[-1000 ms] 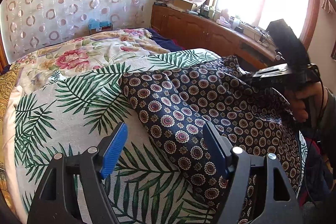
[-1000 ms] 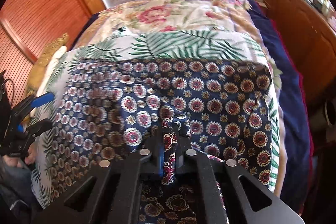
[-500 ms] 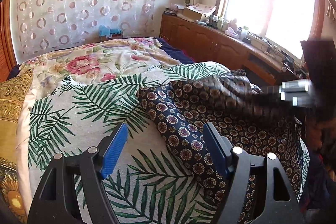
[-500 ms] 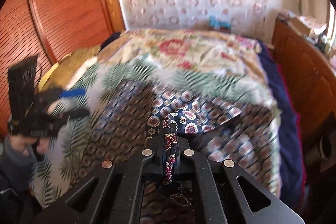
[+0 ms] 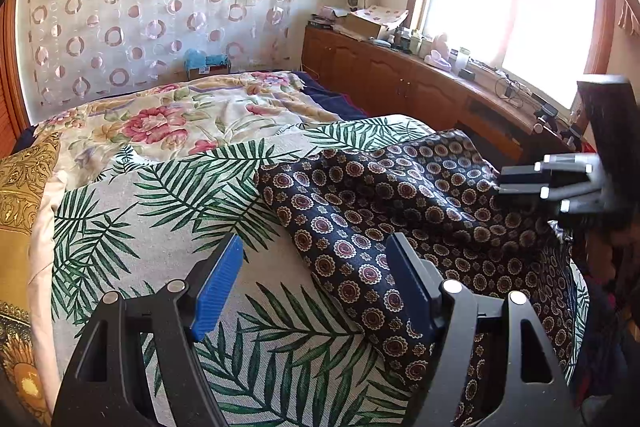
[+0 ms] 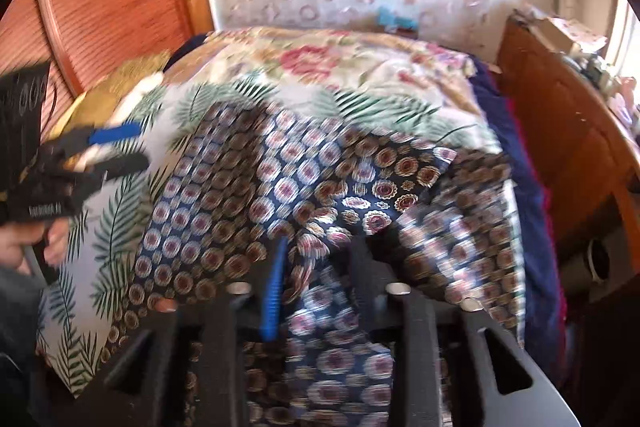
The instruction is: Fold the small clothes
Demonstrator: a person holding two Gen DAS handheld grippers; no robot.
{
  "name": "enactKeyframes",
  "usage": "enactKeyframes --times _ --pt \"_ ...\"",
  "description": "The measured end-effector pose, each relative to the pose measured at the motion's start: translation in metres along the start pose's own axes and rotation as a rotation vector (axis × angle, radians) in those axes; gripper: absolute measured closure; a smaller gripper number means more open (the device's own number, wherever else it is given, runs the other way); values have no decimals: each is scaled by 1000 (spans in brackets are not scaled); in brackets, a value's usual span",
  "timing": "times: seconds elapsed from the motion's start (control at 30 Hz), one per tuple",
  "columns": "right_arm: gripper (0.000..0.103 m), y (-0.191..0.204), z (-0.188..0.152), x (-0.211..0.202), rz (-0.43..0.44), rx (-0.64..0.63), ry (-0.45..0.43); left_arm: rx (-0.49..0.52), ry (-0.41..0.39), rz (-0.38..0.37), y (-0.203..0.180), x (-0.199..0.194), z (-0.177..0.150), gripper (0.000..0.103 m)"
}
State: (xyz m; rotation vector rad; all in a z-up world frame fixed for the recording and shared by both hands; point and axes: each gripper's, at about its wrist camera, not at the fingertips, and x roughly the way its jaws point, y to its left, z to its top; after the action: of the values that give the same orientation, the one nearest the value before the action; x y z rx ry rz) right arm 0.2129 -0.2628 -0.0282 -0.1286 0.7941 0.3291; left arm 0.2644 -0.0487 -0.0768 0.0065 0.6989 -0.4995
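Garment (image 5: pixel 400 203) on palm-leaf sheet (image 5: pixel 168 251), 1–5 o'clock of left gripper (image 5: pixel 316 287), wide open, empty | right gripper (image 6: pixel 316 283) parted, fabric between jaws, grip uncertain | release cleanly, smooth fold flat.

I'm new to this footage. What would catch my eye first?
The navy medallion-print cloth spread across the near end of the bed, over a palm-leaf sheet. The left gripper hovers open beside its edge. The right gripper, jaws parted, has a fold of cloth between them.
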Motion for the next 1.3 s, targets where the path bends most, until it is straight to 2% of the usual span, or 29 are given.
enactKeyframes --times 0.03,0.2,0.33,0.43,0.47,0.5,0.53,0.57,0.6,0.73,0.93,1.03,1.1,1.13,1.17,1.23,1.3 --pt "60 -6 4 -3 -8 9 -13 2 2 0 -1 1 0 28" --pt "60 -33 17 -8 -55 57 -39 9 11 0 -3 3 0 28" --pt "60 -58 28 20 -68 107 13 13 15 -3 -4 5 -1 28" --pt "60 -67 37 49 -35 146 62 15 18 -3 -5 5 -3 28" --pt "63 -69 40 58 -14 156 75 15 19 -4 -5 5 -3 28" --pt "71 -71 46 61 6 158 78 15 19 -4 -4 5 -3 28" --pt "94 -73 51 64 36 154 75 14 19 -5 -4 5 -3 28" --pt "101 -76 55 66 64 148 69 12 20 -5 -3 5 -3 28" --pt "101 -79 60 64 68 135 55 11 20 -6 -3 5 -3 28" --pt "102 -98 81 53 -45 100 -13 13 20 -10 -5 4 -4 28" --pt "102 -138 97 71 -227 132 25 23 25 -14 -7 6 -4 28" --pt "96 -146 94 85 -250 135 85 27 27 -14 -8 6 -5 28" --pt "81 -142 87 86 -269 137 87 30 29 -15 -10 6 -4 28" --pt "65 -139 85 83 -281 131 80 32 30 -16 -11 6 -4 28" --pt "54 -133 85 82 -287 127 68 36 32 -17 -12 7 -4 28" --pt "49 -129 73 68 -286 131 40 44 33 -15 -15 7 -4 28" --pt "49 -120 61 48 -295 140 13 52 37 -12 -18 8 -4 28"
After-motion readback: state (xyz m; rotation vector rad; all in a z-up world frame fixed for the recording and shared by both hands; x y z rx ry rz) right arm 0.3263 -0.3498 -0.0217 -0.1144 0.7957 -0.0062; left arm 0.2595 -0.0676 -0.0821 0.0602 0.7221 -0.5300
